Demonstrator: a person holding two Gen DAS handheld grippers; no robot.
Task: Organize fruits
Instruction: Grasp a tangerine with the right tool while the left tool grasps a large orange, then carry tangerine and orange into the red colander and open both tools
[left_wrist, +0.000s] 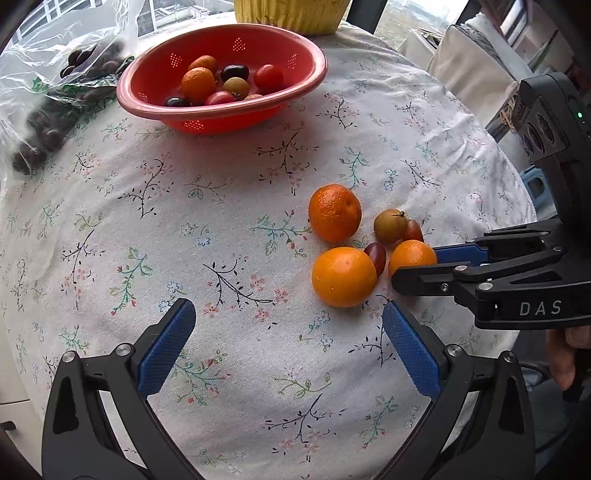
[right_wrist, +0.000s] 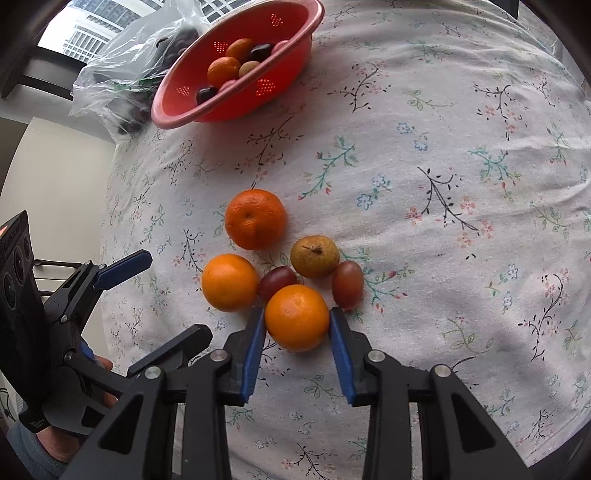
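1. Floral tablecloth (right_wrist: 424, 122) covers a round table; window and buildings show at upper left of the right wrist view.
2. Red colander (right_wrist: 236, 62), upper left of centre, already holds small oranges and tomatoes; a plastic bag (right_wrist: 122, 74) of dark fruit lies just beside it.
3. Loose cluster at frame centre: three oranges, a small brownish pear (right_wrist: 314, 256), two dark grape tomatoes (right_wrist: 347, 284), mostly touching.
4. Right gripper (right_wrist: 297, 325): jaws narrowed around the nearest small orange (right_wrist: 297, 317), pads at or nearly on both flanks; firm contact cannot be confirmed.
5. Left gripper (left_wrist: 288, 332): jaws wide apart, holding nothing, lower centre of its view.
6. Handling estimate: orange light, round, smooth-skinned, slightly yielding; likely to roll. Grip across the widest girth, moderate squeeze. Neighbouring tomatoes soft, easily bruised.
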